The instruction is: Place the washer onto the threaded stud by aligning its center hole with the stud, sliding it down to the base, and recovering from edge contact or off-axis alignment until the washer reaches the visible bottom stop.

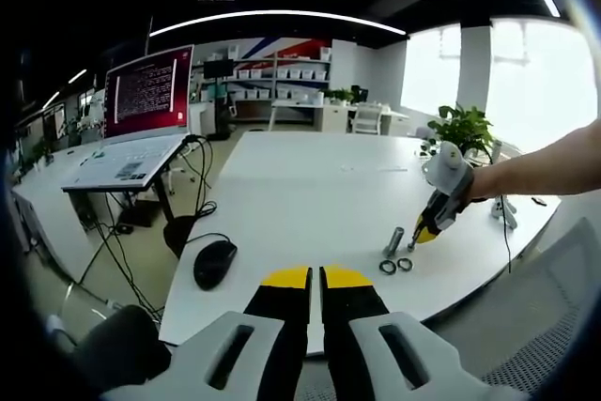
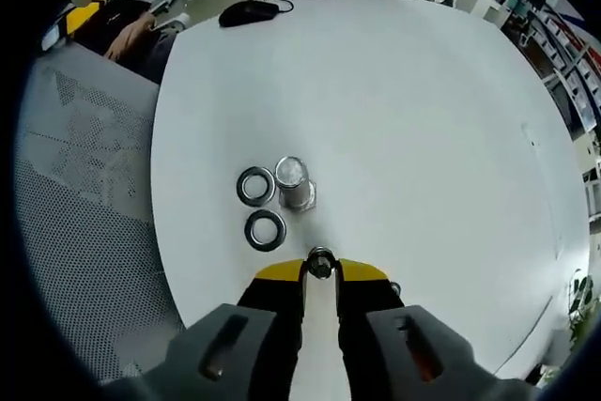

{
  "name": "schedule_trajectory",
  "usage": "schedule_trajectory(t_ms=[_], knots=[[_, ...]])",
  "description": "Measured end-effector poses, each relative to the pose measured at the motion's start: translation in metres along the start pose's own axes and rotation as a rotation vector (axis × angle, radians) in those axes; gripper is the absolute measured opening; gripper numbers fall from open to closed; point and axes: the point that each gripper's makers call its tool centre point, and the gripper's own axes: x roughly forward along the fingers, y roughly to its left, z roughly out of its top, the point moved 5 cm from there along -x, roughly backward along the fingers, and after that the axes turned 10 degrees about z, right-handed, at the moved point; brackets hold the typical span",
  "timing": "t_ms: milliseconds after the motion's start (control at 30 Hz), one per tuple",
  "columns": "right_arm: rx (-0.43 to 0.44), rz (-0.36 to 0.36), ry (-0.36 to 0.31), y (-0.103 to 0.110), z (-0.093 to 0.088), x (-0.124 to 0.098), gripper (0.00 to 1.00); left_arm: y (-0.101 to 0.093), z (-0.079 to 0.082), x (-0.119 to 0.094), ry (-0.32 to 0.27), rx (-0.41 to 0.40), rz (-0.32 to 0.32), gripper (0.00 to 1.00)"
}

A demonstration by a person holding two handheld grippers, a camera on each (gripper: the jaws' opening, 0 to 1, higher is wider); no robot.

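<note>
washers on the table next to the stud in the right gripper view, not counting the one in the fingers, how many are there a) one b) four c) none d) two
d) Two loose washers lie flat on the white table just left of the upright stud: one washer beside it and another washer nearer the camera, while the right gripper pinches a third washer at its tips.

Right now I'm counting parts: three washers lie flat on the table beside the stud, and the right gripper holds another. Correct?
Not quite: two washers lie flat on the table beside the stud, not three. The right gripper does hold another washer, as the right gripper view shows.
</note>
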Motion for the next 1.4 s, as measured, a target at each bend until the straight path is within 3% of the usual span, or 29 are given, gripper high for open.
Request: schedule_trajectory(t_ms=[567,700,833,1400], knots=[[-0.03,-0.046,0.034,0.001,-0.009,0.015,0.15,0.001,0.0,0.0,-0.003,-0.005,0.006,0.01],[-0.03,-0.057,0.017,-0.002,-0.011,0.015,0.27,0.001,0.001,0.0,-0.005,-0.006,0.006,0.01],[-0.016,-0.059,-0.02,-0.005,-0.014,0.012,0.3,0.001,0.001,0.0,-0.006,-0.006,0.006,0.01],[0.029,-0.021,0.002,-0.005,-0.051,-0.002,0.3,0.0,0.0,0.0,-0.005,-0.007,-0.002,0.01]])
